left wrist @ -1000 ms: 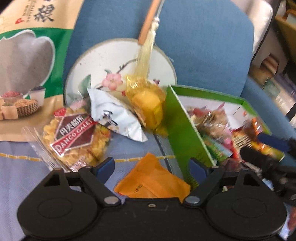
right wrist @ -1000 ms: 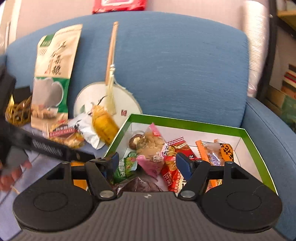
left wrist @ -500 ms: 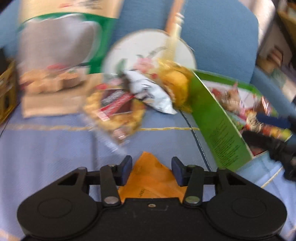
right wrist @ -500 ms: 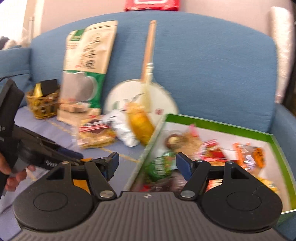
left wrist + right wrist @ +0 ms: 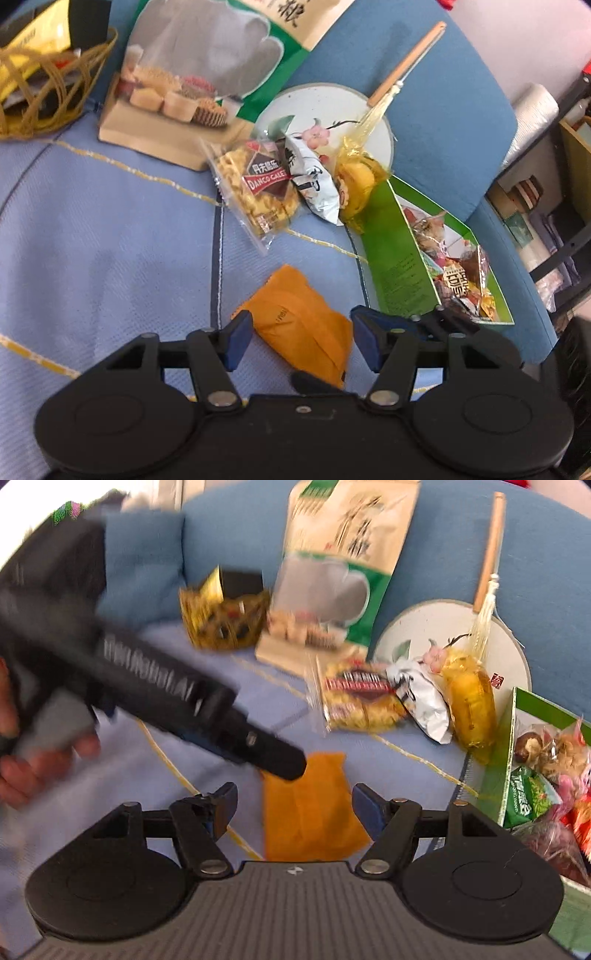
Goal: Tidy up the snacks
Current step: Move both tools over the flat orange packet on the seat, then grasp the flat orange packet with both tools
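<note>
Orange packet lies between the right gripper fingers — untouched

Orange packet; green box; blue sofa, yellow stripes; white floral fan.

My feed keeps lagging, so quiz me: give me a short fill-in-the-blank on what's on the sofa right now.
1. The orange packet lies between the fingers of the left tool, which is ____.
2. The box holding snacks has ____ walls.
3. The round fan has a ____ handle.

Missing words: open; green; wooden
</note>
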A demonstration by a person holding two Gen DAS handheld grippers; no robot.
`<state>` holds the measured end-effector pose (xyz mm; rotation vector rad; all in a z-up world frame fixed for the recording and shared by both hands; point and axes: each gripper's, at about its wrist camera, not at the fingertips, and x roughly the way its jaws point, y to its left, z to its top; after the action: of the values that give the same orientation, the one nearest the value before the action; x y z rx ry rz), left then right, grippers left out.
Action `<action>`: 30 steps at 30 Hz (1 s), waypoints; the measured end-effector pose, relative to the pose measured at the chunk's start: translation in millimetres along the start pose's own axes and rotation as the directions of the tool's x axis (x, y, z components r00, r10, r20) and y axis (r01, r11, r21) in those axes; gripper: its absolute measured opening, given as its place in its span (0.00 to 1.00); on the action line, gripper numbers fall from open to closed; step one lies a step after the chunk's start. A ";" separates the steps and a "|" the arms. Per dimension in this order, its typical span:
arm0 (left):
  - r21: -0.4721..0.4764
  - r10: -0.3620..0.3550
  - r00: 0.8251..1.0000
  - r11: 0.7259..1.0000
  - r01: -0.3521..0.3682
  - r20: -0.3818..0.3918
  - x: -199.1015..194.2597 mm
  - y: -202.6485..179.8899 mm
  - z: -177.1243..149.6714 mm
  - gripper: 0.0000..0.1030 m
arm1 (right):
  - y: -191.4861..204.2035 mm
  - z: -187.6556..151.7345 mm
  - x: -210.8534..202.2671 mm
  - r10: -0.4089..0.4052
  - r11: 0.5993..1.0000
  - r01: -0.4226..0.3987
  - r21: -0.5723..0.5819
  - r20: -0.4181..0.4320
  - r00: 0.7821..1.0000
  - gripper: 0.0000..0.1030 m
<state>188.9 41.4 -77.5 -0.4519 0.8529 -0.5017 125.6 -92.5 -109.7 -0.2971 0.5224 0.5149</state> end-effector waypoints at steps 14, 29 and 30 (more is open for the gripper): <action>0.028 -0.038 0.999 0.999 0.039 -0.038 0.2 -5.1 -3.0 0.80 | -24.0 -5.9 -11.9 0.109 0.977 -0.098 0.188 -0.050 0.993 1.00; 0.046 -0.034 0.999 0.998 0.035 -0.025 14.7 -12.8 0.1 0.48 | -30.6 -0.5 -12.3 0.050 0.972 -0.047 0.229 -0.007 0.999 0.62; 0.065 -0.033 0.999 0.997 0.033 -0.008 11.4 -18.4 1.7 0.48 | -31.0 1.7 -17.1 0.037 0.975 -0.038 0.220 0.011 0.999 0.61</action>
<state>192.2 20.5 -72.9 -0.4049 0.8339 -0.5600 130.2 -124.3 -94.7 -0.0730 0.5737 0.4893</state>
